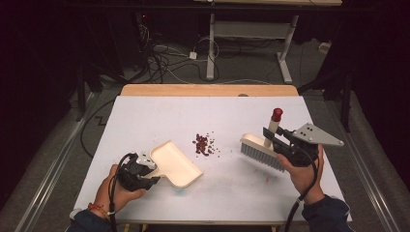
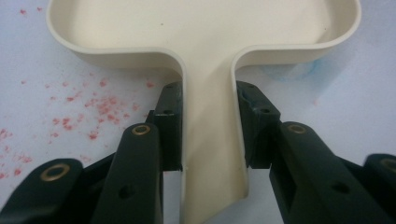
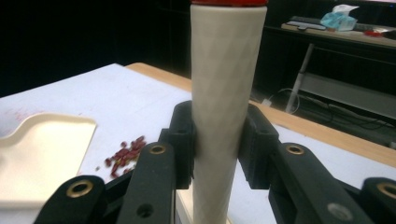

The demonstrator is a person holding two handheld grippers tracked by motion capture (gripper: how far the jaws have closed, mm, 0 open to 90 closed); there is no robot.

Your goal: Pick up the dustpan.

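From above, the person has both tools in place on the white table [image 1: 145,111]. The left gripper [image 1: 153,173] is clamped on the handle of a cream dustpan [image 1: 175,163], which lies flat with its open edge facing the middle of the table. The right gripper [image 1: 267,134] holds a brush [image 1: 261,151] by its upright, red-capped handle, bristles down on the table. Between the two lies a small heap of red beans [image 1: 204,144], just beyond the pan's lip and well to the left of the bristles. My guess is the sweep is about to start: pan set, brush not yet at the pile.

Along the left gripper [image 2: 210,133], both pads press the sides of the dustpan [image 2: 210,32] handle, a firm grasp. Reddish dust speckles the table [image 2: 70,107] beside it.

Along the right gripper [image 3: 219,140], the jaws squeeze the pale, ribbed shaft of the brush [image 3: 226,70], held vertically. The beans [image 3: 123,156] lie down to the left, next to the dustpan [image 3: 44,154].

The next move looks to call for carrying the bristles behind the pile and drawing them towards the pan, while the left hand keeps the lip pressed flat so the beans don't slip under it.
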